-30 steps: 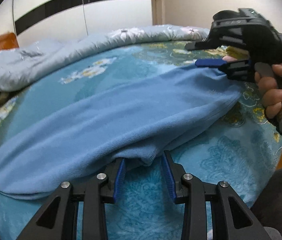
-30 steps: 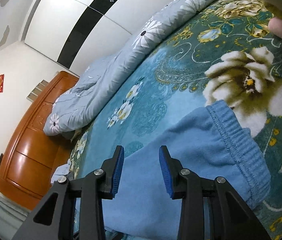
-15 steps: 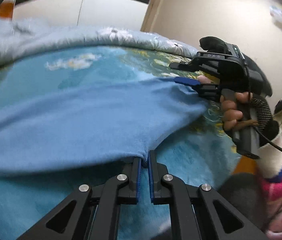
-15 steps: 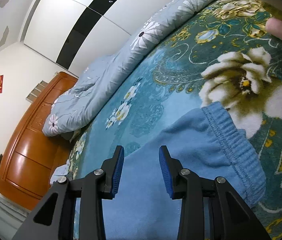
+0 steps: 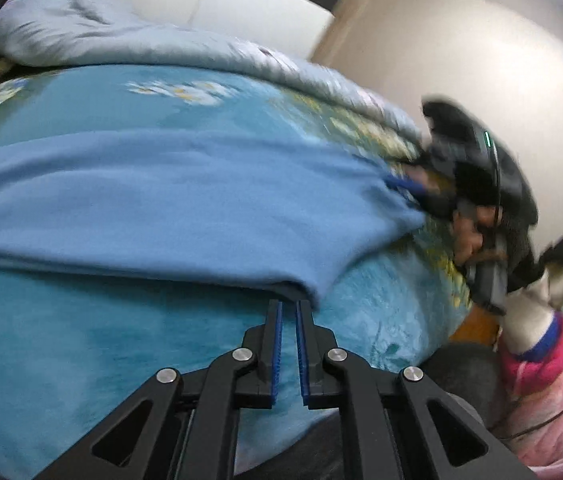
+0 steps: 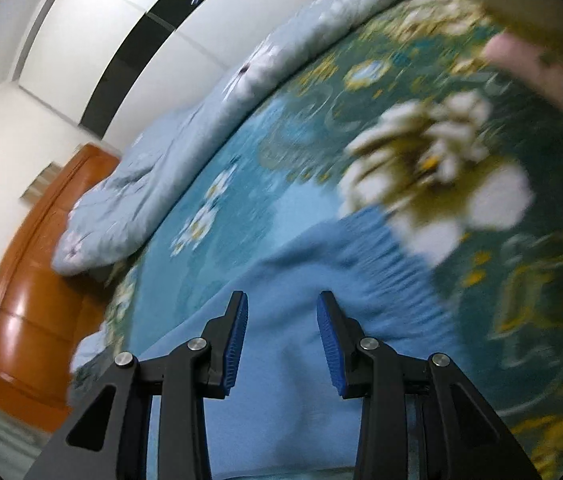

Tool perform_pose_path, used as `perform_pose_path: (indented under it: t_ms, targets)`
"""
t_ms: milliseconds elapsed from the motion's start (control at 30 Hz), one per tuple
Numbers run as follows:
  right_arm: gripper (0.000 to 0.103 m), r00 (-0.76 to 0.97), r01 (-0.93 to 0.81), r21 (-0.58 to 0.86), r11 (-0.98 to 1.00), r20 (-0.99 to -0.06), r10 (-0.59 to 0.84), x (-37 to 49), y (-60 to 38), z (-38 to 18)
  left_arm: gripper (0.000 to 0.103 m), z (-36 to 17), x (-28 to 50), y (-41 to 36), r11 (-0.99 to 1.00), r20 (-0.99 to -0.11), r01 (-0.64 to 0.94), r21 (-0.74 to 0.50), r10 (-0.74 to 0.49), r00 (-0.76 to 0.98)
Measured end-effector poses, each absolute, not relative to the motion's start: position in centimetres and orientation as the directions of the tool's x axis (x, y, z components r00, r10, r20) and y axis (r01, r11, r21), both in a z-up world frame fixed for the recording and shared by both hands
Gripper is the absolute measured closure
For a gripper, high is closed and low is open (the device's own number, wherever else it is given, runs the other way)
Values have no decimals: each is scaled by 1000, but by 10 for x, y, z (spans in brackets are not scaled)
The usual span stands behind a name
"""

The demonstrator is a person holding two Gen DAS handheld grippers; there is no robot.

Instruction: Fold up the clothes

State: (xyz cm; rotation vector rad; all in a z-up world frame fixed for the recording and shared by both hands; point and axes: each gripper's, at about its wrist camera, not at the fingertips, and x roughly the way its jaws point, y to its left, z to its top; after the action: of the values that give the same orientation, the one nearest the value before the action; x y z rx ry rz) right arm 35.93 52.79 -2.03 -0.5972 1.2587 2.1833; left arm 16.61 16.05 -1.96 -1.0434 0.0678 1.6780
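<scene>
- Left wrist view: the left gripper (image 5: pixel 288 307) is pinched nearly closed at the near hem of the blue garment (image 5: pixel 169 200), spread across the bed (image 5: pixel 81 344).
- The right gripper (image 6: pixel 281 300) is spread wide above the garment's ribbed end.

— Item?
— One light blue fleece garment (image 5: pixel 185 204), plain, lying on the floral blanket (image 5: pixel 93 344).
— Condition?
— Spread wide and mostly flat, with soft creases. The near edge is doubled over in a fold. A ribbed band (image 6: pixel 397 280) finishes one end.
— Type?
— Cannot tell; both views are blurred.
</scene>
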Motion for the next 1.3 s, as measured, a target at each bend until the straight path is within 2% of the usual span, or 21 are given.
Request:
perform_pose_path:
  t_ms: [33,100,167,300,400,567,667,733,767,800,967,1100,1167,1300]
  targets:
    - [66,-750,-657,637,-404,-610,258,366,530,-19,90,-18,153,147,-439,-646,-774,-455,761,-52]
    - [66,-755,-654,645,-395,-589,288,377,532,-16,65,-15,127,121,-524,-626,-704,-479,766,-144]
    - [66,-740,-671,620,-407,-587,327,381,530,-11,55,-11,100,94,-598,-608,-623,-504,758,-236]
    - [65,-725,-683,570,-456,-601,336,370,523,-6,46,-15,41,35,-731,-596,-397,-555,682,-424]
    - [65,-709,-691,538,-482,-632,312,355,518,-10,44,-21,-2,8,-784,-619,-284,-551,613,-491]
    - [65,-688,-700,494,-517,-659,302,342,510,-14,44,-36,-60,14,-788,-643,-252,-561,607,-466]
    - [63,-681,-704,483,-521,-667,303,340,509,-16,47,-44,-78,24,-803,-658,-253,-540,590,-467]
    - [63,-679,-706,480,-521,-670,302,339,508,-17,63,-48,-84,24,-810,-666,-233,-539,578,-471]
    - [63,-679,-705,481,-521,-670,301,340,508,-17,82,-50,-86,23,-814,-670,-222,-537,571,-474]
    - [63,-679,-705,482,-520,-670,300,339,508,-17,94,-50,-87,22,-818,-672,-219,-532,565,-479]
    - [63,-691,-694,497,-521,-664,287,340,511,-17,95,-15,-72,36,-822,-624,-285,-494,563,-542]
    - [63,-708,-679,524,-514,-651,272,345,513,-16,95,42,-30,80,-774,-534,-483,-410,633,-561]
    - [63,-715,-674,537,-507,-646,267,347,514,-16,95,68,-7,109,-700,-486,-582,-413,710,-509]
    - [63,-727,-663,553,-505,-637,256,350,514,-15,95,85,45,169,-571,-477,-730,-375,794,-376]
